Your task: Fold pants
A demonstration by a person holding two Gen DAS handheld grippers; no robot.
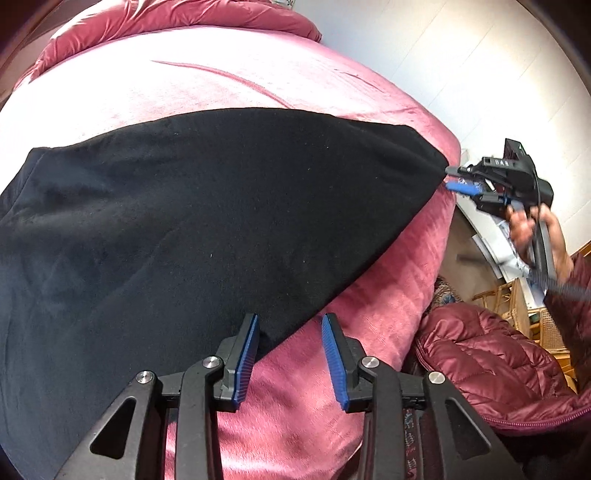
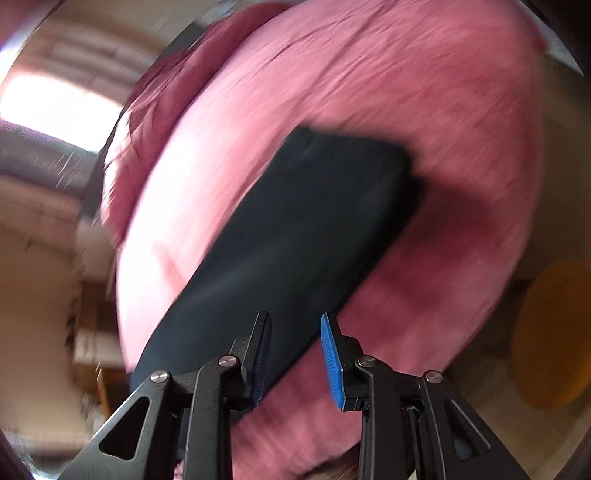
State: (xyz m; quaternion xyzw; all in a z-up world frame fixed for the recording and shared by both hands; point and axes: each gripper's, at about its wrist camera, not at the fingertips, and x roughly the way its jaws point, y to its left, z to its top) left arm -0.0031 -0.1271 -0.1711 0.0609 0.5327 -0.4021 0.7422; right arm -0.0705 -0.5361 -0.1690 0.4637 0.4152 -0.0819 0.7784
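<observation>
Across the pink plush bed cover (image 1: 221,74): black pants (image 1: 184,221), spread flat in a broad folded panel, narrowing to one corner at the bed's right edge.

At lower centre of the left wrist view: left tongs (image 1: 290,343), released, blue-padded fingers (image 1: 245,362) wide apart. Straddle the near edge of the pants, one finger over black cloth, the other over bare pink cover; nothing clamped.

At that right corner of the pants: right tongs (image 1: 452,179), carried in a hand (image 1: 535,236) off the side of the bed, tips parted and right at the cloth's point; whether touching it, cannot tell.

From the right wrist view, heavily motion-blurred: right tongs (image 2: 295,343) released, gap plain between the fingers; pants (image 2: 295,240) seen as a long dark strip running away over the pink cover (image 2: 406,92).

Around the bed:
- bunched reddish quilt (image 1: 184,18) at the far end
- white wall (image 1: 461,55) beyond the right edge
- maroon puffer jacket (image 1: 491,343) low beside the bed
- cane furniture (image 1: 517,306) behind it
- bright window (image 2: 55,103) at left
- yellow round shape (image 2: 554,332) at right, too blurred to identify
</observation>
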